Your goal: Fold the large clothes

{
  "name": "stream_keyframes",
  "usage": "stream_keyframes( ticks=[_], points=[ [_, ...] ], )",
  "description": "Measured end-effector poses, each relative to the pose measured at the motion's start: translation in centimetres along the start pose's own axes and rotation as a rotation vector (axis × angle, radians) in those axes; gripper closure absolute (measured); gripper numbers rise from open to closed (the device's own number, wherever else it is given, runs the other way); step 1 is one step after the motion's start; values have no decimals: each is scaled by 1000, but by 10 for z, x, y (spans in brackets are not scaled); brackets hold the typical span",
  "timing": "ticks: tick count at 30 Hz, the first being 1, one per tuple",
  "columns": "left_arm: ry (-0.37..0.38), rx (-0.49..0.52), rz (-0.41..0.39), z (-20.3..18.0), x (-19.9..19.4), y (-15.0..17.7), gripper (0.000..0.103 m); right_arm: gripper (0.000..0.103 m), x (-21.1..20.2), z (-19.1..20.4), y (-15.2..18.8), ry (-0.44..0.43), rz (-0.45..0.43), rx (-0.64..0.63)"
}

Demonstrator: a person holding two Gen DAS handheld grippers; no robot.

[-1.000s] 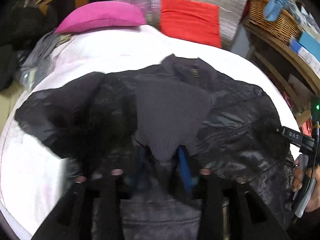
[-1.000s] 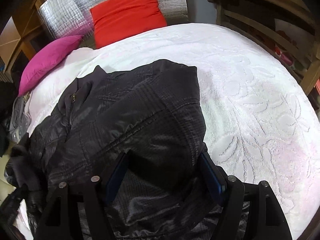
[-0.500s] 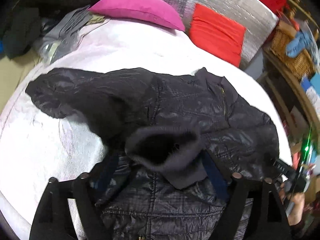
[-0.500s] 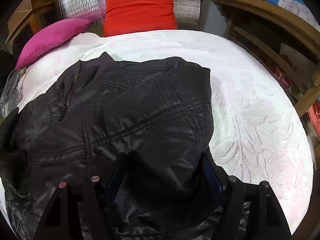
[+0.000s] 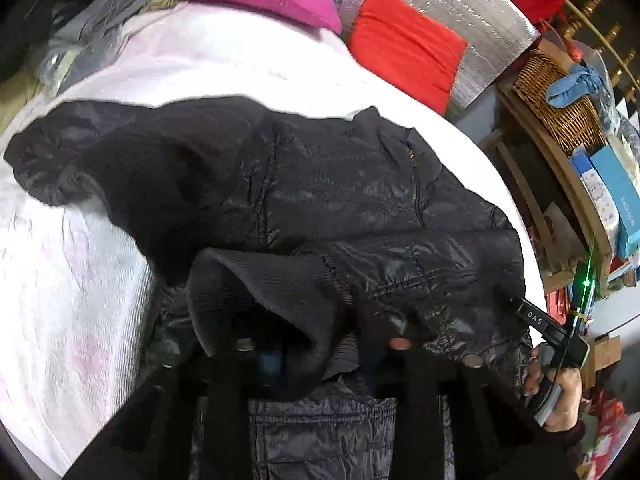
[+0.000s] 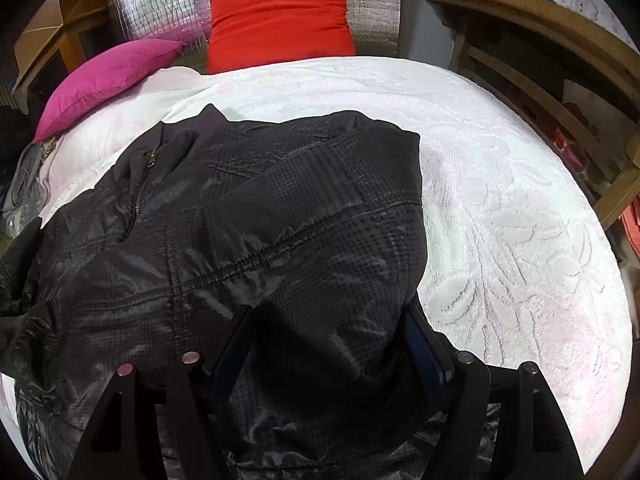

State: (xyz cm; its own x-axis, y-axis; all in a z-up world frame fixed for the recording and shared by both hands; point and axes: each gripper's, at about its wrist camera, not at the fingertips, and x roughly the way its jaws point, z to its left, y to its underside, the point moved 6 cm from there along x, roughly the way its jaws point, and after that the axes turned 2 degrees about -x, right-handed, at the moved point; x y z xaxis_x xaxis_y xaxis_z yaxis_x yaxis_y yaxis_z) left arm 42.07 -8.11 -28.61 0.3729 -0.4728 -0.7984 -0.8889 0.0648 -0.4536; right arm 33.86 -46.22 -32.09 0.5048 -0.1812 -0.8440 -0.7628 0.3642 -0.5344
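Jacket [image 5: 360, 184] cuff [image 5: 272, 300] now farther across, draping left hand-held gripper [image 5: 316, 360].

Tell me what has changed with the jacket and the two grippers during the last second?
The left gripper carried the ribbed cuff of the jacket rightward across its front, toward the right gripper. The right gripper's view swung slightly; fabric stayed draped between its fingers. Pink pillow and red pillow unmoved.

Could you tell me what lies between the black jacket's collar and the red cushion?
In the right wrist view, only bare white textured bedspread lies between the black quilted jacket's collar and the red square cushion.
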Motion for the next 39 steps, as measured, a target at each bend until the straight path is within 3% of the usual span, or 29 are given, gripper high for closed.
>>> stream_keyframes(
  ticks=[1, 5, 9, 12, 14, 17, 19, 21, 22, 23, 24, 26, 31, 36, 37, 39],
  points=[
    [-12, 25, -29, -4, -3, -2, 87, 30, -1, 0, -1, 0, -7, 3],
    [-138, 218, -213, -29, -16, -20, 92, 61, -4, -4, -5, 33, -34, -8],
    [-216, 403, -421, -64, -27, -43, 93, 69, -7, -17, -13, 14, -66, 58],
    [-261, 427, -481, -65, -19, -54, 92, 69, -8, -25, -18, 15, -87, 94],
    [-331, 409, -425, -51, 3, -57, 90, 69, -4, -27, -19, 26, -87, 98],
    [-367, 297, -198, -12, 48, -52, 88, 69, 4, -28, -17, 10, -52, 116],
    [-394, 242, -99, 8, 58, -45, 74, 68, 4, -29, -19, -14, -37, 129],
    [-369, 225, -109, 11, 50, -45, 58, 59, 1, -31, -18, -44, -23, 147],
    [-345, 218, -122, 10, 43, -46, 52, 49, 0, -32, -17, -66, -18, 163],
    [-322, 210, -138, 9, 35, -47, 42, 29, -4, -34, -18, -101, -25, 189],
    [-299, 201, -165, 7, 25, -47, 33, 26, -11, -35, -19, -142, -46, 215],
    [-301, 203, -213, 4, 13, -48, 28, 26, -25, -40, -21, -176, -90, 227],
    [-273, 229, -323, -6, -14, -51, 28, 26, -44, -56, -23, -209, -145, 250],
    [-295, 263, -282, -12, 6, -49, 29, 26, -29, -57, -19, -230, -97, 284],
    [-311, 268, -261, -12, 14, -48, 31, 26, -26, -55, -19, -230, -85, 280],
    [-319, 274, -214, -10, 28, -45, 59, 28, -16, -47, -17, -212, -56, 256]
  ],
)
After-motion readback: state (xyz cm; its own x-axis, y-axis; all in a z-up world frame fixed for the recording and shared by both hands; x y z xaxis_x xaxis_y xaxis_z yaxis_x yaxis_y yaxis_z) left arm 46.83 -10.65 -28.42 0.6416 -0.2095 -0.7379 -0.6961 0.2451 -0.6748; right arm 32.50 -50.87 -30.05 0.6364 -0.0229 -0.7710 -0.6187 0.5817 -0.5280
